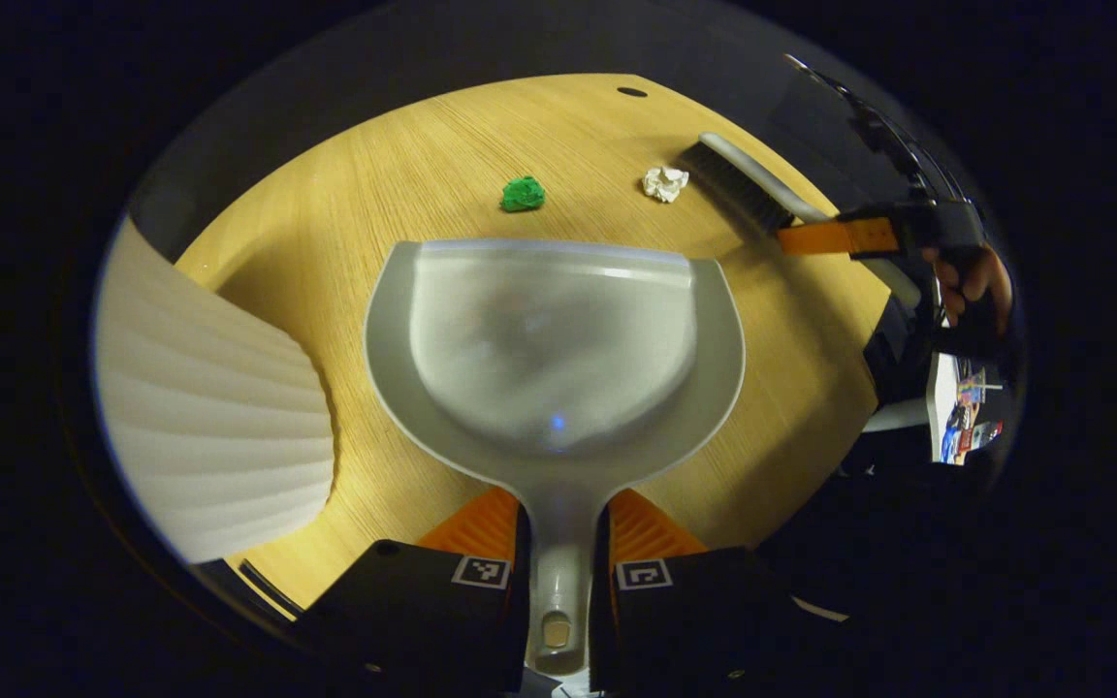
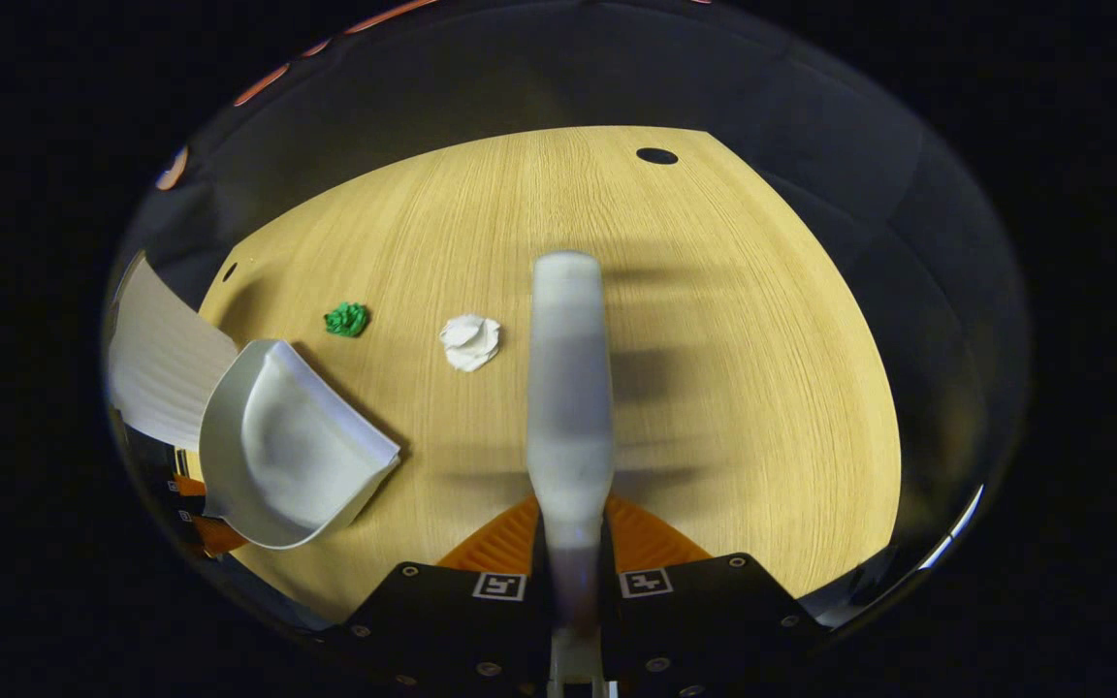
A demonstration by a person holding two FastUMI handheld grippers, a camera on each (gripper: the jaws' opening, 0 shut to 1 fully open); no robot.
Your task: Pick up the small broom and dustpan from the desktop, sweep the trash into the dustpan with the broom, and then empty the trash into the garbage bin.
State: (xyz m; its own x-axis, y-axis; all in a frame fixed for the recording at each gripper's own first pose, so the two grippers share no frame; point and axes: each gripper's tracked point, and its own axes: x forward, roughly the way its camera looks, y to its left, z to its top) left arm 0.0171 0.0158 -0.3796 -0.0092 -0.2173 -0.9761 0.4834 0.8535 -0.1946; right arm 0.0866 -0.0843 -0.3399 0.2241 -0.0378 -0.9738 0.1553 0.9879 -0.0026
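Left gripper view has the left tongs (image 1: 558,572) clamped on the dustpan (image 1: 558,339) handle, the pan over the tabletop (image 1: 403,174). Just past its lip lie a green wad (image 1: 523,194) and a white paper wad (image 1: 664,182). Beyond the dustpan, the right tongs (image 2: 573,572) are clamped on the small broom (image 2: 570,388), bristles beside the white wad.

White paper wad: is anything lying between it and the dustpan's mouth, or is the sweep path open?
Nothing visible blocks it. Bare desktop lies between the white paper wad and the dustpan. The green wad sits off to one side, the broom on the other.
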